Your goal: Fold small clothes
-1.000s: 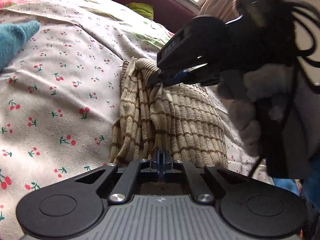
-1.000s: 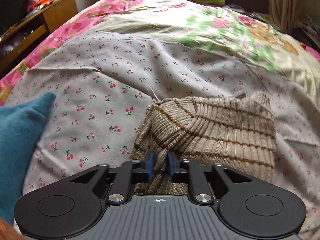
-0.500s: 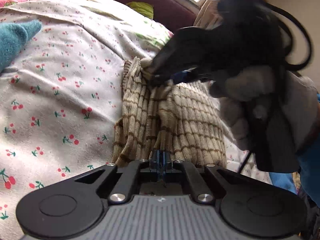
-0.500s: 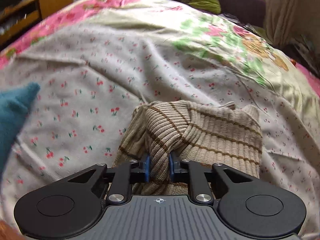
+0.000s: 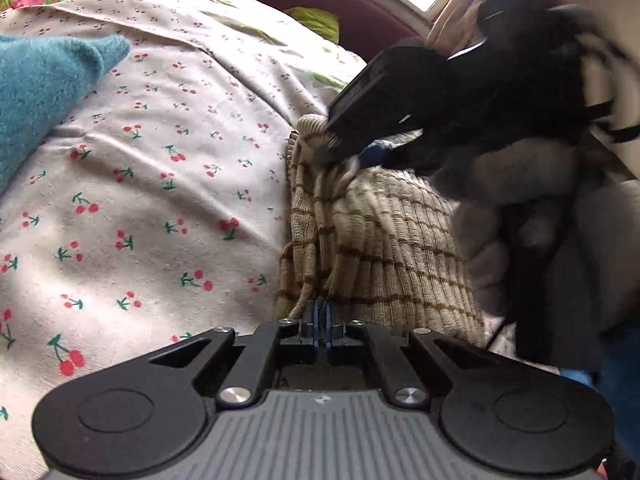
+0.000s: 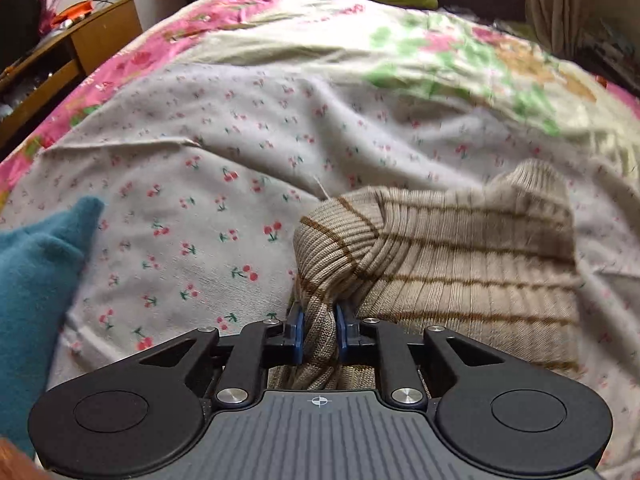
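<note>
With my left gripper (image 5: 320,316) clamped on the near edge, my right gripper (image 6: 319,330) has bunched more of the striped knit (image 6: 460,264) between its jaws, lifting a fold off the bed (image 6: 240,128).

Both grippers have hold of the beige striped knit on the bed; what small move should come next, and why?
Probably carry the right gripper across to lay its bunched fold flat. Both jaws pinch the striped knit; the left gripper anchors the near edge, and the piece lies rumpled on the cherry-print sheet.
</note>
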A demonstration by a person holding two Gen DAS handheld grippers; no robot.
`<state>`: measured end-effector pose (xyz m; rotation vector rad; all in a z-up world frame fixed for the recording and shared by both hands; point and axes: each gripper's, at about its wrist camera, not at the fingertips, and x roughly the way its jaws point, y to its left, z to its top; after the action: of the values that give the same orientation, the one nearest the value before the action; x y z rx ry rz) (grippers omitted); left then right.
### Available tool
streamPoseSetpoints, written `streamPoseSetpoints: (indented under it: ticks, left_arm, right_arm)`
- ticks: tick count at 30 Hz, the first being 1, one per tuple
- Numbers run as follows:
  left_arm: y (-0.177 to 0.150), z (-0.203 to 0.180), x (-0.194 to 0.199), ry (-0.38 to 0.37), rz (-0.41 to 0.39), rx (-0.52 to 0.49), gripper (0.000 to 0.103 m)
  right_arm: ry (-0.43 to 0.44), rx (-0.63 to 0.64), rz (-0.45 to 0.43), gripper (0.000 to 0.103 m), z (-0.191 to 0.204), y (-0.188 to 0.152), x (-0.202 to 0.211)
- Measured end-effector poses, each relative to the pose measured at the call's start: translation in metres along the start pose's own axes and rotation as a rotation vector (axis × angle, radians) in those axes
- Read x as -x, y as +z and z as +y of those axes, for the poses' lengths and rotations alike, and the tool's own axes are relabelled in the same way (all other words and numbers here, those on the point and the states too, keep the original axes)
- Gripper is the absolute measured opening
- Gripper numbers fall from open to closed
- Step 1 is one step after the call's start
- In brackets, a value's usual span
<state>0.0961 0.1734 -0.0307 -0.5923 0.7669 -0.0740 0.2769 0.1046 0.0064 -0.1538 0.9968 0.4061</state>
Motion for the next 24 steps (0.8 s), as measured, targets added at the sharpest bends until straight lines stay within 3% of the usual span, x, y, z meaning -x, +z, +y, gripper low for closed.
streamPoseSetpoints:
  ticks: [4,9,16,20,24]
  left_arm:
    - [0.001,0.002,-0.002,0.02,0.007,0.002,0.019]
    - [0.002,0.008,-0.006,0.011,0.008,0.032,0.023]
    - [0.0,0.011,-0.006,0.031,-0.002,0.026,0.025]
    - [-0.002,0.001,-0.006,0.066,-0.008,-0.002,0.026]
    - [-0.006,-0.011,0.001,0.143,-0.007,-0.059,0.028]
  right_arm:
    - [0.06,-0.058,-0.007,0.025,-0.009,0.003,0.008]
    - [0.132,-0.09,-0.073,0.025,-0.04,-0.006,0.057]
    - [0.068,-0.08,-0.15,0.027,-0.102,-0.084,0.117]
    - [0.1,-0.134,-0.032,0.027,-0.118,-0.135,0.098]
    - [0.137,-0.136,-0.064,0.027,-0.115,-0.157,0.096]
